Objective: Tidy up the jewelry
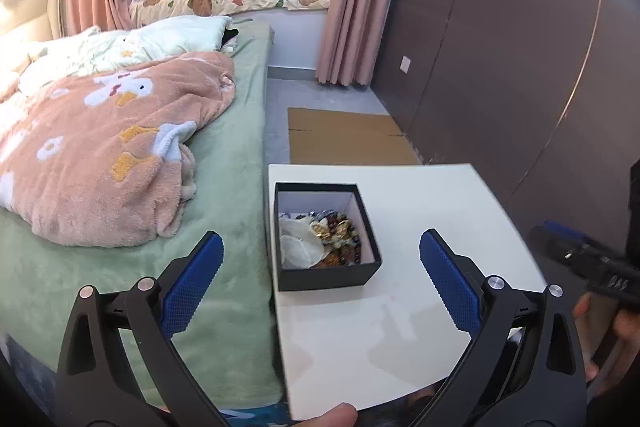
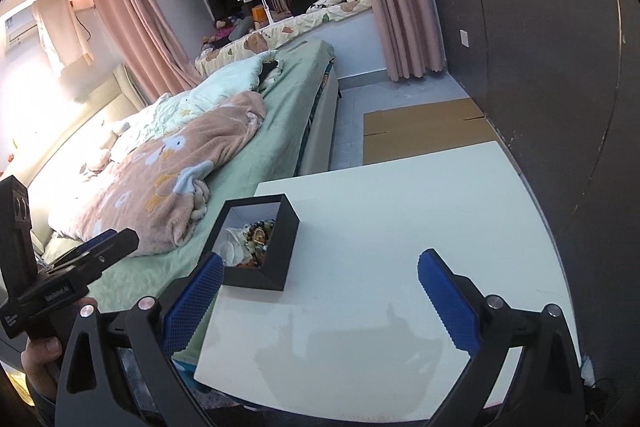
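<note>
A black open box (image 1: 326,277) with a white lining stands on the left part of a white table (image 1: 416,339). It holds a heap of jewelry (image 1: 340,237): beads, gold pieces and a white pouch. My left gripper (image 1: 320,279) is open and empty, its blue pads either side of the box from above and behind. In the right wrist view the box (image 2: 276,255) stands at the table's (image 2: 400,307) left edge with the jewelry (image 2: 256,235) inside. My right gripper (image 2: 318,291) is open and empty, just right of the box. The left gripper (image 2: 100,251) shows at the left there.
A bed (image 1: 132,267) with green sheet and pink blanket adjoins the table's left side. Flat cardboard (image 1: 344,135) lies on the floor beyond the table. A dark wall panel (image 1: 500,67) runs along the right. The right gripper (image 1: 576,255) shows at the right edge.
</note>
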Motion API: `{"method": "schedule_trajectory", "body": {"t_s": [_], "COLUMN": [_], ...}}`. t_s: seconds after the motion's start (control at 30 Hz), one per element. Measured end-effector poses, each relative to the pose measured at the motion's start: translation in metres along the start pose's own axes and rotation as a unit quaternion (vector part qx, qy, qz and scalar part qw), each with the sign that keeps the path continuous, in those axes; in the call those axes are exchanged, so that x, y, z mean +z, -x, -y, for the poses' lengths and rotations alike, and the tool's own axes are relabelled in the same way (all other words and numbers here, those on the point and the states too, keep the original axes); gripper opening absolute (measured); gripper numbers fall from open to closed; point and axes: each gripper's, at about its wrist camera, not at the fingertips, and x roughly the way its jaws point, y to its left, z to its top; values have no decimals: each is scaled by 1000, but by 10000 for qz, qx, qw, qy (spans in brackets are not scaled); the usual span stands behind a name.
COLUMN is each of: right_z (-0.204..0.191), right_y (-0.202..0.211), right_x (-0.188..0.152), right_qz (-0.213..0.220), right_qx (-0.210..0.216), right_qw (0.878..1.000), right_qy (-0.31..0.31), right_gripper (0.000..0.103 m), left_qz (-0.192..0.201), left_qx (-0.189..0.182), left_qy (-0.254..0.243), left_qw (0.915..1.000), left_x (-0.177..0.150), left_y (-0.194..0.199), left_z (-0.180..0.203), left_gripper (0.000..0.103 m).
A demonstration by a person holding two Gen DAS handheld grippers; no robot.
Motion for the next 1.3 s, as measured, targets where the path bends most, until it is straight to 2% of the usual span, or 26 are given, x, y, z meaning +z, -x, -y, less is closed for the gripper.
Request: {"method": "schedule_trajectory", "body": {"t_s": [0.37, 0.77, 1.3], "right_z": [3, -1, 0], "right_y": [9, 13, 13], "right_x": [-11, -10, -8], "right_qz": [-56, -68, -60], "right_qx": [-150, -182, -227], "right_qw": [9998, 9996, 9995], "right_qy": [115, 192, 205], "right_gripper": [95, 95, 95], "left_qz": [92, -9, 78], "left_qx": [-75, -142, -117], "left_qy": [-223, -204, -194], "left_qw": [9997, 9997, 9997], "left_x": [-8, -8, -7], "left_y": [11, 6, 10], "left_z": [16, 17, 19], "left_gripper": [98, 98, 98]}}
